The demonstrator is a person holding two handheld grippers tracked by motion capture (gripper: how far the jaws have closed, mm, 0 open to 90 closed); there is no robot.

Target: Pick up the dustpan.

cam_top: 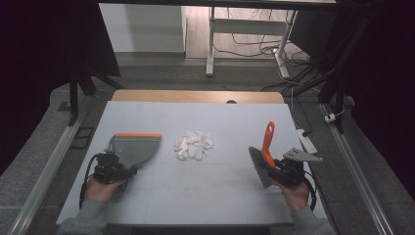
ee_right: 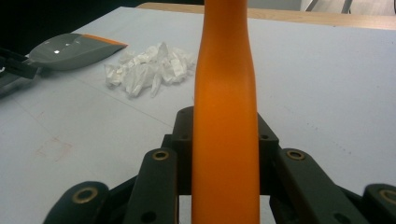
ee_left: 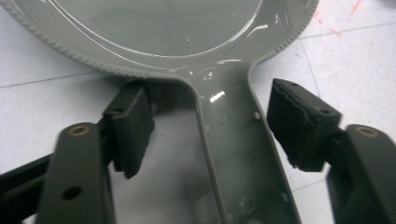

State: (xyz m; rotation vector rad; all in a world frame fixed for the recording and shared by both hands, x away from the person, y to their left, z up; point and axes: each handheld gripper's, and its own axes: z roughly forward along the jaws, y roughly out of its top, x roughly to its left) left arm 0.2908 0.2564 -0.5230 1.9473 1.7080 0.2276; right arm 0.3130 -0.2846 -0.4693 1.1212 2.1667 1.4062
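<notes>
My right claw (ee_right: pixel 224 154) gripped the brush (cam_top: pixel 264 155) by its orange handle. Left claw (ee_left: pixel 215 126) stood open astride the dustpan (cam_top: pixel 134 147) handle, pads not touching. Paper scraps (cam_top: pixel 194 145) lay between. Judged: centre the handle before clamping.

My left gripper (ee_left: pixel 208 130) straddles the grey dustpan's handle (ee_left: pixel 243 154) on the white table (ee_left: pixel 42 65). Its pads (ee_left: pixel 130 126) stand either side, neither touching the handle yet.

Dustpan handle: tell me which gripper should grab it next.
Left. The left gripper already has its open jaws on either side of the dustpan handle, not yet touching; the right gripper is clamped on the brush.
</notes>
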